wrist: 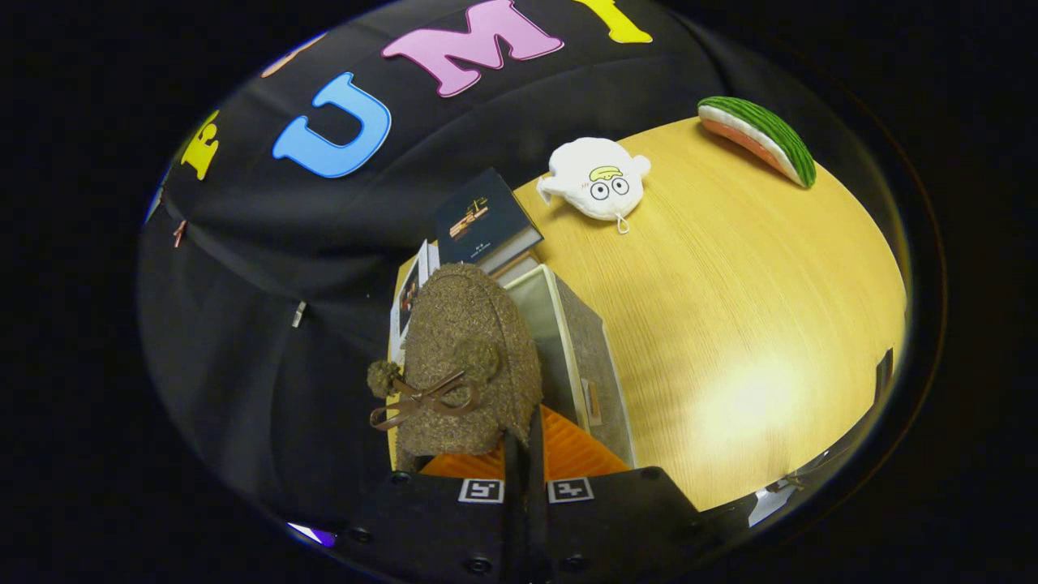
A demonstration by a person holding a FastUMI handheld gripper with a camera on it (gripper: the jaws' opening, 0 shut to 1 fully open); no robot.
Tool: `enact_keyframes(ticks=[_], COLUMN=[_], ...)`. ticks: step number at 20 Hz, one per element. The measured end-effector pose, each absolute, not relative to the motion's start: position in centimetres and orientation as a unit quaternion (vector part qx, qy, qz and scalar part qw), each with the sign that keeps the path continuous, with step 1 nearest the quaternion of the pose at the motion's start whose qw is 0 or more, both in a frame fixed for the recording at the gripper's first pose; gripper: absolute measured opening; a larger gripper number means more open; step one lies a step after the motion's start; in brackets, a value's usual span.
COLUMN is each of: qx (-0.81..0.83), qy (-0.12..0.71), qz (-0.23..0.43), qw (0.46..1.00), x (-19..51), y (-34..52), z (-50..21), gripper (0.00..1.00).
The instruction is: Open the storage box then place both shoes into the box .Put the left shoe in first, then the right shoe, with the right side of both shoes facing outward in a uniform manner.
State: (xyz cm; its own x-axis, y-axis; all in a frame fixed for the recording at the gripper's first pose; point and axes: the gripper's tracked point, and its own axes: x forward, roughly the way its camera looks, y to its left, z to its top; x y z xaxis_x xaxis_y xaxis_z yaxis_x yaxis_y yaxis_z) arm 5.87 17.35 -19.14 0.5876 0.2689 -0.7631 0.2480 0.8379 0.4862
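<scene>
Shoe first: a fuzzy olive-brown slipper-type shoe with two pompoms and a thin brown bow (466,365) is hanging toe-up right off the tips of the hand-held gripper (525,442). The fingers are pinched nearly together on what looks like the shoe's back edge, so I'd call that a narrow grip holding the shoe. My guess is it's carried by the heel rim so it can drop straight down into the box without the fingers getting in the way.

Right behind and beside the shoe is the grey felt storage box with a cream-lined inside (572,341), lid off, opening showing. The shoe hovers over its near left part, not in it yet as far as I can tell. Just under the shoe, next to the fingers, there's a ribbed orange surface (568,454); can't tell what it belongs to.

Beyond the box, a dark hardcover book (484,219) sits on a small stack of other books. Further past the box, a white plush toy with cartoon eyes (596,180), and well beyond that a watermelon-slice plush (758,138).

Everything's on a light wood-grain bench (730,324) with a bright glare patch off to the box's right. Black cloth wall (243,324) behind the box closes it all in.
</scene>
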Motion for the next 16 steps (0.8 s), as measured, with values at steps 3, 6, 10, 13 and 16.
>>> enact_keyframes(ticks=[3,6,10,13,16], qx=[0.276,0.279,0.304,0.278,0.233], qy=[0.454,0.46,0.427,0.406,0.363], qz=[-0.006,-0.001,0.029,0.05,0.066], qw=[0.847,0.843,0.851,0.869,0.9], x=[6.2,6.1,6.6,6.6,7.1], y=[17.3,18.0,20.0,20.7,20.6], z=[-19.6,-19.5,-16.4,-13.7,-10.1], gripper=[0.06,0.08,0.78,0.99,0.98])
